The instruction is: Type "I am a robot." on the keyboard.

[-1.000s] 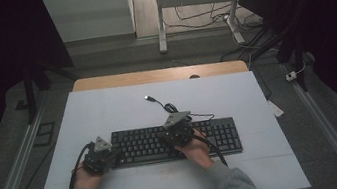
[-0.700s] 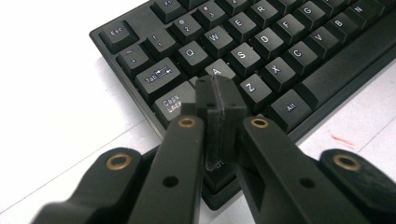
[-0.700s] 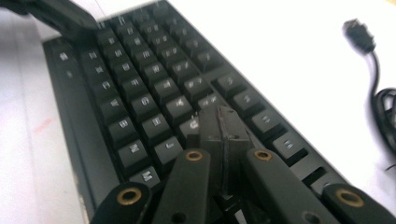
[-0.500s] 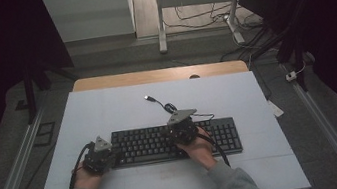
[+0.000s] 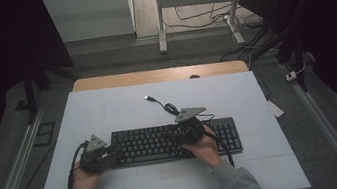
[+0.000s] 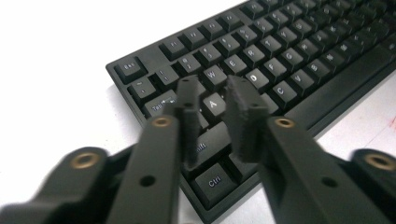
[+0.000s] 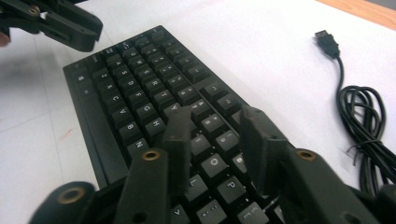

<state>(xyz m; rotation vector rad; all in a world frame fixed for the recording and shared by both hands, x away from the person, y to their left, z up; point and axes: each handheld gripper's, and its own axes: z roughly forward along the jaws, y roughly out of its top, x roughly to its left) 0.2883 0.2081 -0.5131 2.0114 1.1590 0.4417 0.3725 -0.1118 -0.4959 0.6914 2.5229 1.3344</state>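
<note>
Lab: rail-framed table [image 5: 108,108], floor cables [image 5: 194,9]

white table [image 5: 107,103], black keyboard [image 5: 153,142] — apparently corded

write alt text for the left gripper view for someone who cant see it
Two black tongs, slightly parted and holding nothing, hover over the left end of a black keyboard, with the A key visible in the gap between them. The keyboard lies on a white table, running away toward the upper right.
</note>
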